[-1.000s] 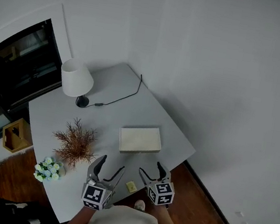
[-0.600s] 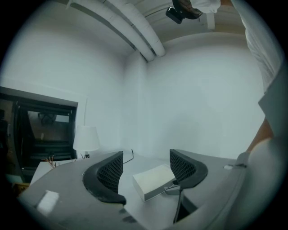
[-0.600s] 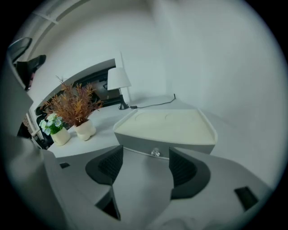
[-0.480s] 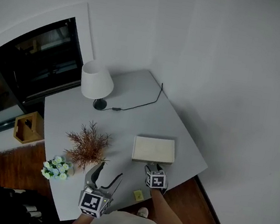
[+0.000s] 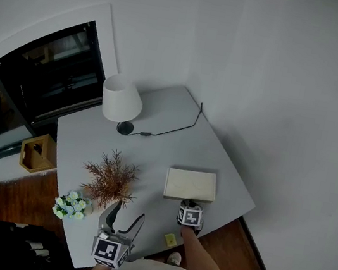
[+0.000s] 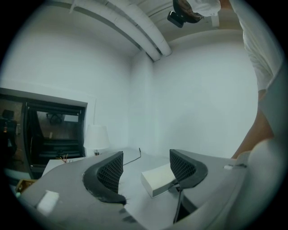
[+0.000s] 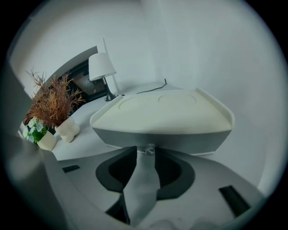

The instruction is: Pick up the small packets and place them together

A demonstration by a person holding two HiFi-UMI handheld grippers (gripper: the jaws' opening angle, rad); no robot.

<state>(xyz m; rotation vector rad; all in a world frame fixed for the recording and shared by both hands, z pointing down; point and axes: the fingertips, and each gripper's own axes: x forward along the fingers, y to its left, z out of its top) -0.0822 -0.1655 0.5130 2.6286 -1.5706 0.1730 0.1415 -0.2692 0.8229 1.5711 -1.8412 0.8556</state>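
R gripper [image 5: 191, 203] dropped to table [image 5: 154, 148], just before white box [image 5: 191, 185]; jaws just closed onto pale small packet [image 7: 143, 179] btwn them. L gripper [image 5: 125, 212] jaws apart, empty. Yellow packet [image 5: 170, 239] lies near table edge.

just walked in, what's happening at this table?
A person holds a gripper in each hand. The right gripper has just been closing its jaws and pinches a small pale packet beside the white box on the table. The left gripper hangs open and empty over the near edge. A yellow packet lies untouched there.
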